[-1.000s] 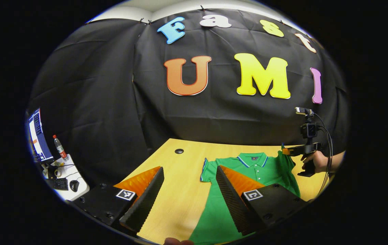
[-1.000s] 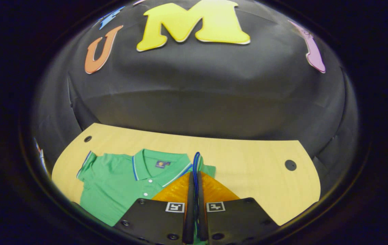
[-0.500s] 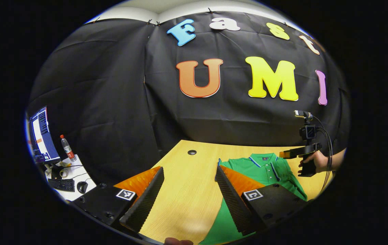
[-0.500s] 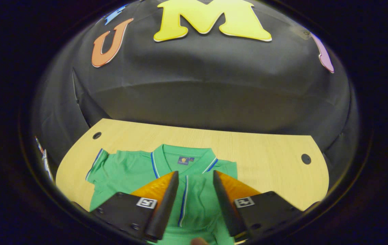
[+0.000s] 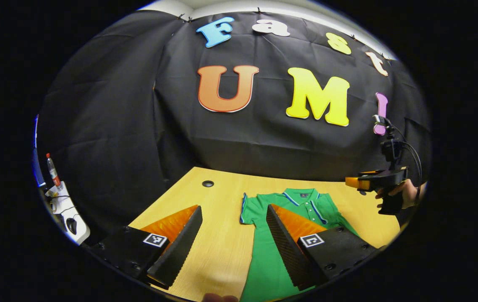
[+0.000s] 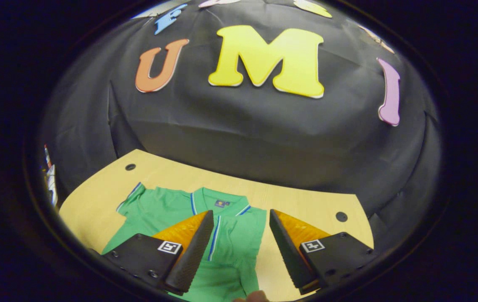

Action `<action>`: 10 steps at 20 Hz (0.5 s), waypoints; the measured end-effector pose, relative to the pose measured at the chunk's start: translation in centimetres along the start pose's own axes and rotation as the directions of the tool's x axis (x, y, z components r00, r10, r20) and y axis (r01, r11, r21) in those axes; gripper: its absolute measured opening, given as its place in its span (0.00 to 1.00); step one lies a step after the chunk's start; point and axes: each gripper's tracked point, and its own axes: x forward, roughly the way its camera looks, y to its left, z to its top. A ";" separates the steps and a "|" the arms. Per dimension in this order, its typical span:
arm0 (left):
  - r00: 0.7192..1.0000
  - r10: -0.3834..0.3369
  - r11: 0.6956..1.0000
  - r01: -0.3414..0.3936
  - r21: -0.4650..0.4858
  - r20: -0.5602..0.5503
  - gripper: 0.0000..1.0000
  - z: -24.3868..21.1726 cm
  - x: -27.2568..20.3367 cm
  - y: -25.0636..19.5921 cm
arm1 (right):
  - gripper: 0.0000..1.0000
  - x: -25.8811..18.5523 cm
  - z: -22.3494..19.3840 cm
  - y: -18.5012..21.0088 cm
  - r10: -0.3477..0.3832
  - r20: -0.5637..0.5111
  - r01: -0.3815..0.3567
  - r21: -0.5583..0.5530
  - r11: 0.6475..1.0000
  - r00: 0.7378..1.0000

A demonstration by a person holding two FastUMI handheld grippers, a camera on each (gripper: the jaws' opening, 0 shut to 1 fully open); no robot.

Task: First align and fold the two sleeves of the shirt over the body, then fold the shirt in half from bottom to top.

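right gripper point(image 6: 239, 247) released sleeve point(image 6: 230, 247), now wide, empty; left gripper point(image 5: 232, 243) wide, empty.

My left gripper point(image 5: 233, 243) hangs with fingers spread wide, gripping nothing. My right gripper point(image 6: 241, 247) is likewise spread, seemingly raised above the table point(image 6: 96, 197), hand point(image 5: 404, 193) on its handle.

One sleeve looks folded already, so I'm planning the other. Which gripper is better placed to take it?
Probably left: the left gripper is open near the flat sleeve of the shirt; the right gripper hovers over the folded side.
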 end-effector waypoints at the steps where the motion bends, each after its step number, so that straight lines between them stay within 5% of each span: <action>1: 1.000 -0.018 1.000 0.018 0.002 -0.005 0.99 0.1 0.5 -0.1 | 0.84 -2.1 0.4 -0.3 0.000 0.019 0.000 -0.009 1.000 1.000; 3: 0.997 -0.075 0.997 0.075 -0.011 0.000 0.99 0.3 2.6 -0.4 | 0.92 -6.6 1.3 -0.8 -0.013 0.068 0.013 -0.006 1.000 0.998; 10: 0.969 -0.220 0.974 0.211 -0.083 -0.114 0.99 -3.2 11.7 -1.8 | 0.91 -17.6 -0.2 -3.6 -0.069 0.054 0.066 0.063 0.996 0.996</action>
